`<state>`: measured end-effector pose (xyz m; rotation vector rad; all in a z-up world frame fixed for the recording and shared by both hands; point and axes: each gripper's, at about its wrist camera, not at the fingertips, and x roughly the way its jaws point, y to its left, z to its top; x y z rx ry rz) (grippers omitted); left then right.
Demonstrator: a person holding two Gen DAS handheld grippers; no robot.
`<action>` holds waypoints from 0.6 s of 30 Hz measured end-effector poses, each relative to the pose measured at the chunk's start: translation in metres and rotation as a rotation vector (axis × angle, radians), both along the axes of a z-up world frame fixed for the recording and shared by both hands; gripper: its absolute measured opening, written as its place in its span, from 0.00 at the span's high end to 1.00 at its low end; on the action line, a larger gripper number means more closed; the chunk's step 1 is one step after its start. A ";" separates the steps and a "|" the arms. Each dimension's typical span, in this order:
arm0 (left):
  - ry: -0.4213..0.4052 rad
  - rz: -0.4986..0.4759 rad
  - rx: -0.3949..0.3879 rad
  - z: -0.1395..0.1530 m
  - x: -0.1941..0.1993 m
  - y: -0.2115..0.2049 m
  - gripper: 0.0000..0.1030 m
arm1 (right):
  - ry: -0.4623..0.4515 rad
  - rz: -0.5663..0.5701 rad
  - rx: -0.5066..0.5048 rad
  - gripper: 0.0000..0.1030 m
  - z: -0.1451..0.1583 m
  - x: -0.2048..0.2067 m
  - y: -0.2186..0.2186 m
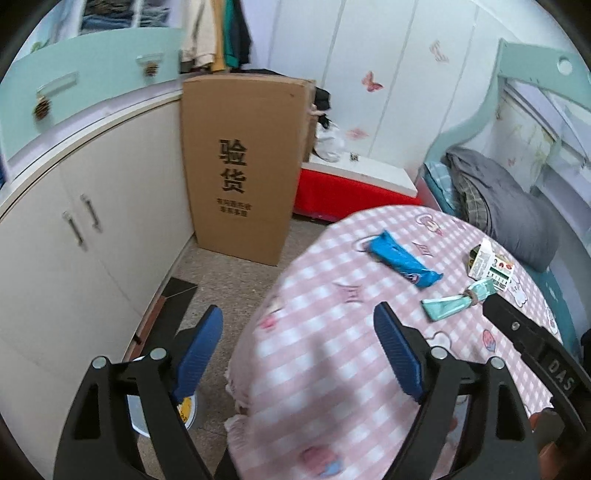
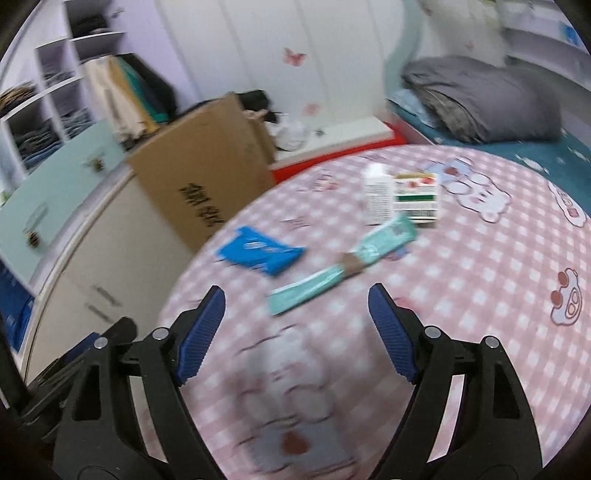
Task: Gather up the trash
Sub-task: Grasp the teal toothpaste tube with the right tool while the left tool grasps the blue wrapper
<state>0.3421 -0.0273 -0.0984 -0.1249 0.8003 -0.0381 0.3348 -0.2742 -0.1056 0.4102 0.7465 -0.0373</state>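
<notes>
Lying ahead of right tool (image 2: 297, 332), teal wrapper (image 2: 343, 264), both tools wide open, empty

Soft, even room light, no hard shadows or glare. My fisheye lenses bend the cabinet (image 1: 92, 229) and walls, with black corners. My right view smears badly across the checked tablecloth (image 2: 461, 280); my left stays sharper.

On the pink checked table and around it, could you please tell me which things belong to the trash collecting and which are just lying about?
For the job:
- blue wrapper
- teal wrapper
- small carton
- left claw and right claw, both open and empty

Just lying about:
- cardboard box
- grey blanket
- hanging clothes
- white cupboard
</notes>
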 end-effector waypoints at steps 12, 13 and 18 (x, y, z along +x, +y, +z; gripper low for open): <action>0.035 -0.001 -0.001 -0.016 0.048 -0.043 0.21 | 0.116 0.032 -0.111 0.41 -0.029 0.048 -0.013; 0.036 -0.005 -0.003 -0.017 0.051 -0.047 0.21 | 0.119 0.040 -0.130 0.55 -0.029 0.047 -0.013; 0.053 -0.037 -0.019 -0.022 0.065 -0.073 0.21 | 0.109 0.089 -0.071 0.74 -0.030 0.040 -0.039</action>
